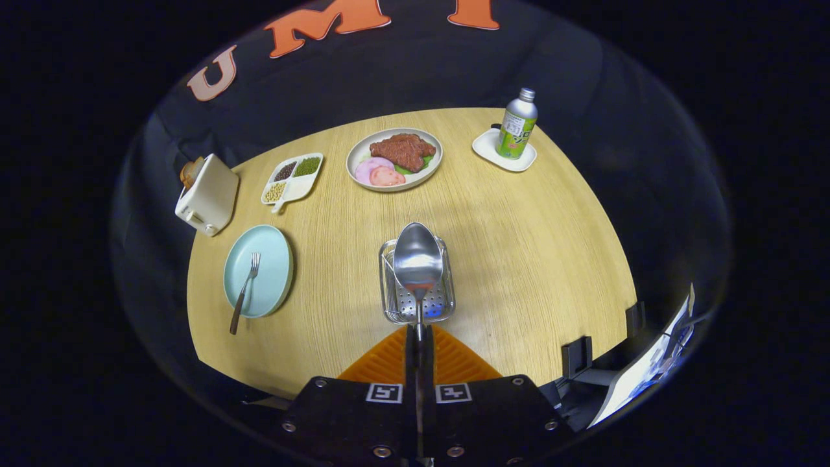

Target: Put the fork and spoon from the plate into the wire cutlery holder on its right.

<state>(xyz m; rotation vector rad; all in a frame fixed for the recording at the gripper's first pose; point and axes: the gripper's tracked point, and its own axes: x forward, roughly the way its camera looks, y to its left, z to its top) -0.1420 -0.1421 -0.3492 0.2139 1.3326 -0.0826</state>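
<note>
My gripper (418, 334) is shut on the handle of a metal spoon (417, 259), whose bowl points away from me. The spoon hangs above the wire cutlery holder (397, 310), which stands just ahead of the fingers with a perforated metal floor. To the holder's left lies a light blue plate (272, 259). A fork (244, 290) with a dark handle rests on it, tines away from me and handle sticking out over the plate's near rim.
On the round wooden table (519, 259), beyond the holder, stands a plate of meat and ham slices (394, 159). A divided dish of beans (292, 178) and a cream toaster (207, 194) are far left. A metal bottle (517, 124) stands on a white coaster at far right.
</note>
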